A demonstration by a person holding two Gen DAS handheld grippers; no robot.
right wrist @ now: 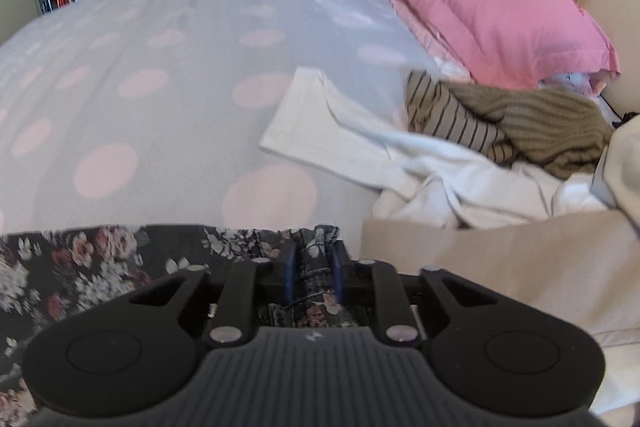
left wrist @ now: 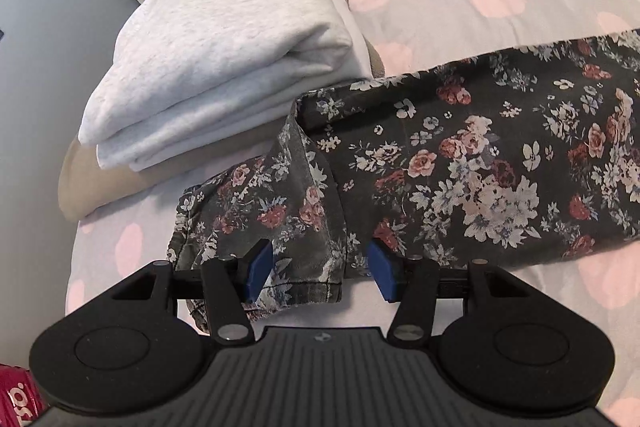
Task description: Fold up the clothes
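Observation:
A dark floral garment [left wrist: 460, 155] lies stretched across the bed, its hem end folded back toward the camera in the left wrist view. My left gripper [left wrist: 320, 267] stands open over that hem; the cloth lies between the blue pads [left wrist: 260, 267] without being pinched. In the right wrist view, the other end of the floral garment [right wrist: 100, 255] runs along the bottom left, and my right gripper [right wrist: 314, 275] is shut on a bunched fold of it.
A folded pale grey garment [left wrist: 224, 59] sits on a beige one at the bed's left edge. The dotted bedspread [right wrist: 160, 67] stretches ahead. A white garment [right wrist: 340, 131], striped top [right wrist: 452, 115], olive knit [right wrist: 560, 123], beige cloth [right wrist: 520, 259] and pink pillow [right wrist: 480, 7] lie at right.

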